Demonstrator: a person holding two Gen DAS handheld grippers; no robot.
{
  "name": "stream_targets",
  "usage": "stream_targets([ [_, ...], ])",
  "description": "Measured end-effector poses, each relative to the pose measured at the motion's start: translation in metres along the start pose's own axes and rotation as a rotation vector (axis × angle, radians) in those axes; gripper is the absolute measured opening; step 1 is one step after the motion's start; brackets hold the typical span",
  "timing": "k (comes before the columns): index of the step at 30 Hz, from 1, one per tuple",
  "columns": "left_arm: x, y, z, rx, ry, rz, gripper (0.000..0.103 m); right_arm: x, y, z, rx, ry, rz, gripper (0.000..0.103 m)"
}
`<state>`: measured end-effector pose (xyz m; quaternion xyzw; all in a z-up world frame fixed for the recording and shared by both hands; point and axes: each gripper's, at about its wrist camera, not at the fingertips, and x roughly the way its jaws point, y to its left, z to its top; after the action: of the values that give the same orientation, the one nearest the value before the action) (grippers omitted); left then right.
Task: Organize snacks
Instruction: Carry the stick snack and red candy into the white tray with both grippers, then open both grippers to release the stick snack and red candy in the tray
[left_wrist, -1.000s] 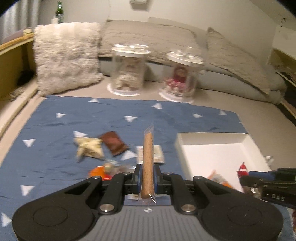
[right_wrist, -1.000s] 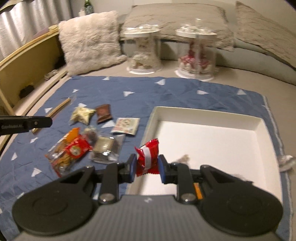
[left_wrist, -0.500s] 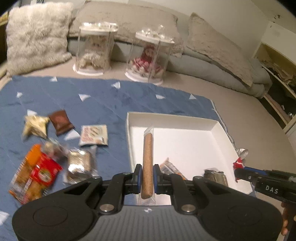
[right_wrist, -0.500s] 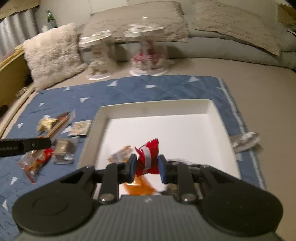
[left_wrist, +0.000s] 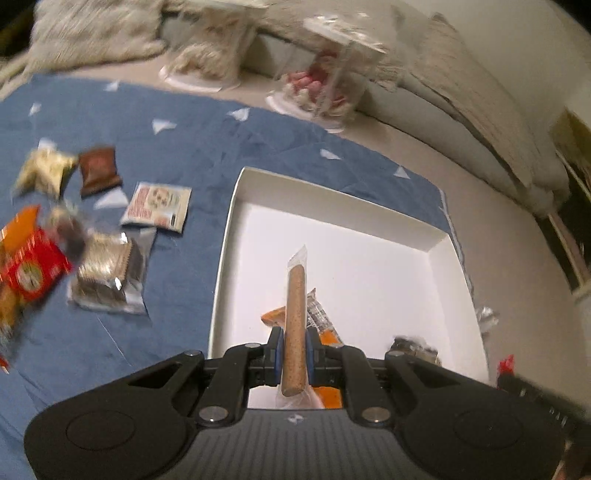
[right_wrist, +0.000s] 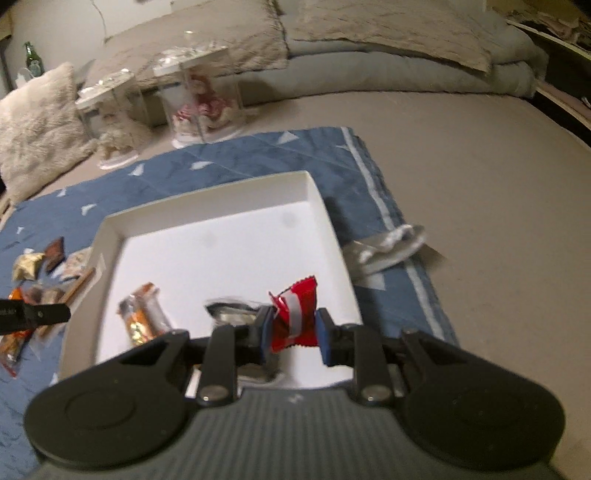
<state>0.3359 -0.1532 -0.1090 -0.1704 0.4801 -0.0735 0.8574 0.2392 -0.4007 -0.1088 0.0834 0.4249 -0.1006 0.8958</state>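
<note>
My left gripper (left_wrist: 294, 356) is shut on a long brown snack stick (left_wrist: 294, 317) in clear wrap, held over the near edge of the white box (left_wrist: 439, 242). An orange-and-clear packet (left_wrist: 320, 322) and a silver packet (left_wrist: 413, 347) lie in the box. My right gripper (right_wrist: 293, 334) is shut on a small red-and-white packet (right_wrist: 294, 317) above the box's (right_wrist: 207, 205) near right corner. Inside the box in this view lie the orange-and-clear packet (right_wrist: 144, 317) and the silver packet (right_wrist: 232, 308). The left gripper's finger (right_wrist: 33, 314) shows at the left edge.
Several loose snacks lie on the blue blanket (left_wrist: 192, 140) left of the box: a red packet (left_wrist: 31, 267), a silver-wrapped one (left_wrist: 109, 273), a white sachet (left_wrist: 159, 206), a brown one (left_wrist: 99, 170). Two clear jars (right_wrist: 201, 96) and pillows stand behind. A crumpled silver wrapper (right_wrist: 388, 247) lies right of the box.
Both grippers have swung to the right and dropped lower, from over the blanket to over the white box. Each still grips its snack.
</note>
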Motion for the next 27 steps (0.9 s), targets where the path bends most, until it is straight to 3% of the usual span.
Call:
stream_targets([
  [5,0.008,0.006,0.001,-0.086,0.019,-0.03,0.014,0.006,-0.009,-0.001,0.021,0.019,-0.007,0.029],
  [11,0.012,0.001,0.003,-0.029,0.027,-0.017,0.017,0.015,-0.005,0.001,0.019,0.042,-0.017,0.029],
  [15,0.015,0.002,0.003,-0.013,0.049,-0.007,0.033,0.018,-0.004,0.003,0.016,0.045,-0.012,0.029],
  [24,0.016,0.0,0.002,0.063,0.068,0.031,0.034,0.02,-0.003,0.005,0.016,0.047,-0.009,0.029],
  [27,0.017,-0.005,0.001,0.115,0.08,0.041,0.041,0.022,-0.002,0.004,0.007,0.064,-0.011,0.03],
])
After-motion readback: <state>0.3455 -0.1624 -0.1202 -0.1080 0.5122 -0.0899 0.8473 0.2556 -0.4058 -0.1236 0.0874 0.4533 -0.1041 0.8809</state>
